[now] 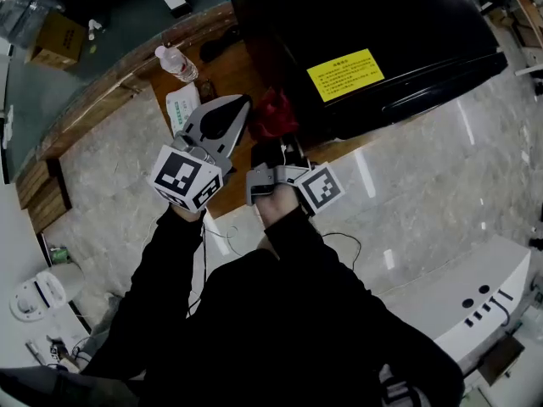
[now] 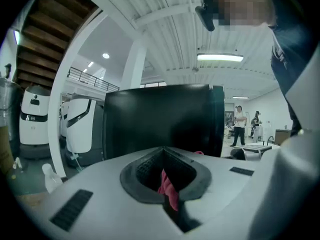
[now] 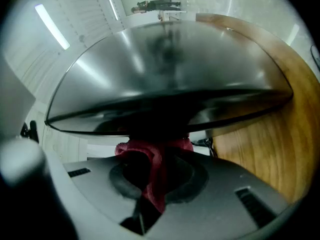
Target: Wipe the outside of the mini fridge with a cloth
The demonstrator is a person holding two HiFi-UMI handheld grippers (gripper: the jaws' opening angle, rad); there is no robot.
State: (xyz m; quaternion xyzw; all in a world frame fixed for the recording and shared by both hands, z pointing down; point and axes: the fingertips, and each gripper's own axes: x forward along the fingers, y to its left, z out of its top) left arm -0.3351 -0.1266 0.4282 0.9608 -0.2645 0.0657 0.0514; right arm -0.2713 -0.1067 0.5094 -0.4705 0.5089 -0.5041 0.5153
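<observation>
Wooden platform [image 1: 222, 73] carried the black mini fridge [image 1: 365, 15], directly ahead of both grippers. Its near face met the red cloth [image 1: 273, 115], pinched by right gripper [image 1: 277, 145] and left gripper [image 1: 234, 111] alike, the right nearer.

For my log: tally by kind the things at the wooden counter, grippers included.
Fridge: 1
Cloth: 1
Grippers (left gripper, right gripper): 2
Bottle: 1
White packet: 1
Total: 6
</observation>
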